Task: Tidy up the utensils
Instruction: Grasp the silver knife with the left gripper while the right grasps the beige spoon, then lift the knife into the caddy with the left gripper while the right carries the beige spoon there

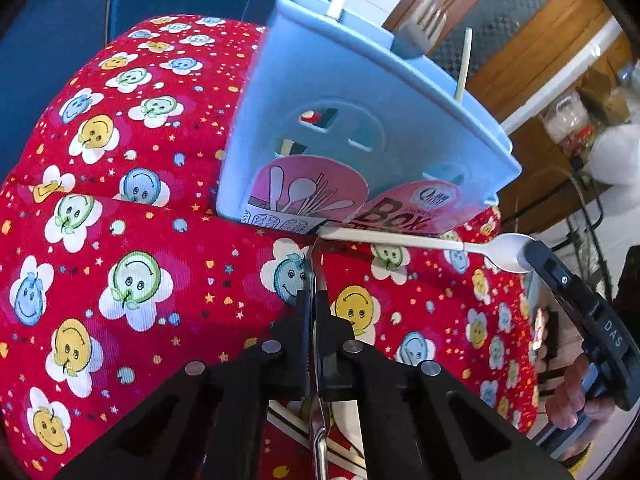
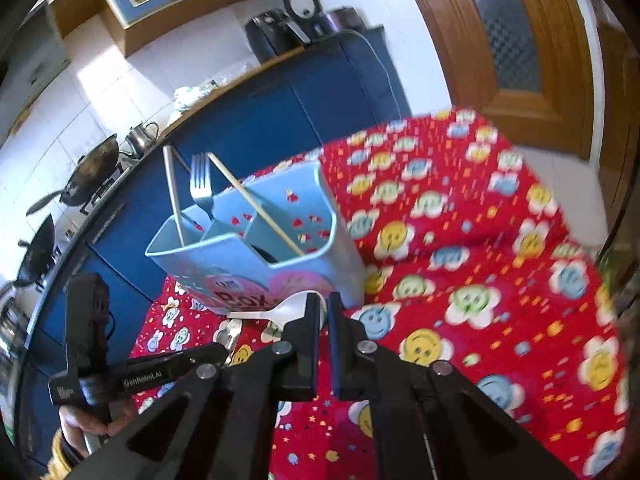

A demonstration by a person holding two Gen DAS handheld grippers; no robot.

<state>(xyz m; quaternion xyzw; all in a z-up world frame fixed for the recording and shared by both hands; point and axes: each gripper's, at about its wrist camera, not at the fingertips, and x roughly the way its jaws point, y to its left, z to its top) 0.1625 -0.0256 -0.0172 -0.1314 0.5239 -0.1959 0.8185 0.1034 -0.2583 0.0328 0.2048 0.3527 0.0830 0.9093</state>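
A light blue utensil holder [image 1: 360, 120] [image 2: 248, 256] stands on the red smiley-face cloth [image 1: 140, 240]. It holds a metal fork [image 2: 202, 188], a white stick [image 2: 174, 196] and a chopstick [image 2: 256, 208]. My left gripper [image 1: 314, 276] is shut on a thin metal utensil [image 1: 318, 420], seen edge-on between its fingers, just in front of the holder. My right gripper [image 2: 324, 304] is shut on the bowl of a white plastic spoon [image 1: 420, 242] [image 2: 276, 312], held level by the holder's base. In the right wrist view, the left gripper [image 2: 220, 350] sits at lower left.
Blue kitchen cabinets [image 2: 260, 120] and a counter with pans and appliances lie behind the table. A wooden door [image 2: 520, 40] stands to the right. Chopsticks [image 1: 296, 428] lie on the cloth under my left gripper. A person's hand [image 2: 80, 420] grips the left handle.
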